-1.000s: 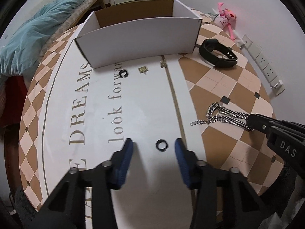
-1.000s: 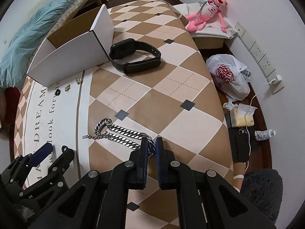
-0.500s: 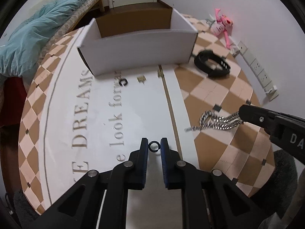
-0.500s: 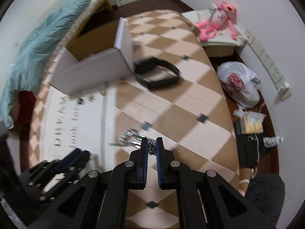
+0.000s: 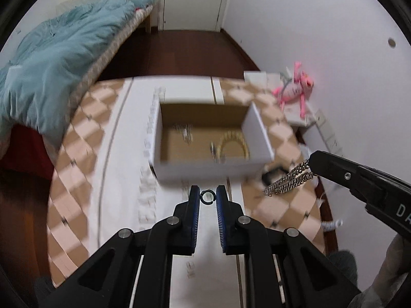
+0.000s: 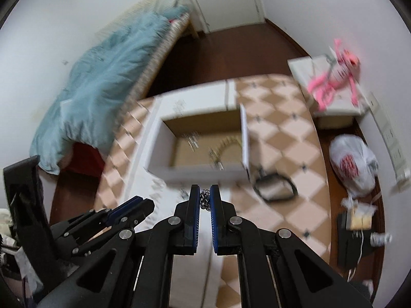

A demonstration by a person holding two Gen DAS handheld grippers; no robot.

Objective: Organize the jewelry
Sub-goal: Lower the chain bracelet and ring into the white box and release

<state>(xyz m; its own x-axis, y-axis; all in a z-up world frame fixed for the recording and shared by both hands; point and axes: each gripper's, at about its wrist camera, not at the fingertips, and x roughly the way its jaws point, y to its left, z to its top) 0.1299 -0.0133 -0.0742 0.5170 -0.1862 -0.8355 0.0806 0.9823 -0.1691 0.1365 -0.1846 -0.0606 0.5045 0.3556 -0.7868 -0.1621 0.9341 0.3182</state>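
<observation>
My left gripper [image 5: 207,197] is shut on a small black ring [image 5: 206,196] and holds it in the air in front of the open white cardboard box [image 5: 210,165]. My right gripper [image 6: 205,198] is shut on a silver chain [image 6: 204,200]; in the left wrist view the chain [image 5: 287,179] dangles from its tip to the right of the box. The box [image 6: 195,170] holds a gold bracelet [image 5: 232,145] and small silver pieces [image 5: 186,133]. The left gripper also shows in the right wrist view [image 6: 131,206].
A black watch band [image 6: 274,188] lies on the checkered table [image 6: 282,138] right of the box. A blue blanket [image 5: 51,59] covers the bed at left. A pink toy [image 5: 295,89], a plastic bag [image 6: 352,164] and wall sockets are at right.
Both grippers have lifted off the table and moved toward the box, the left carrying the ring it closed on, the right carrying the chain. The box interior is visible now.
</observation>
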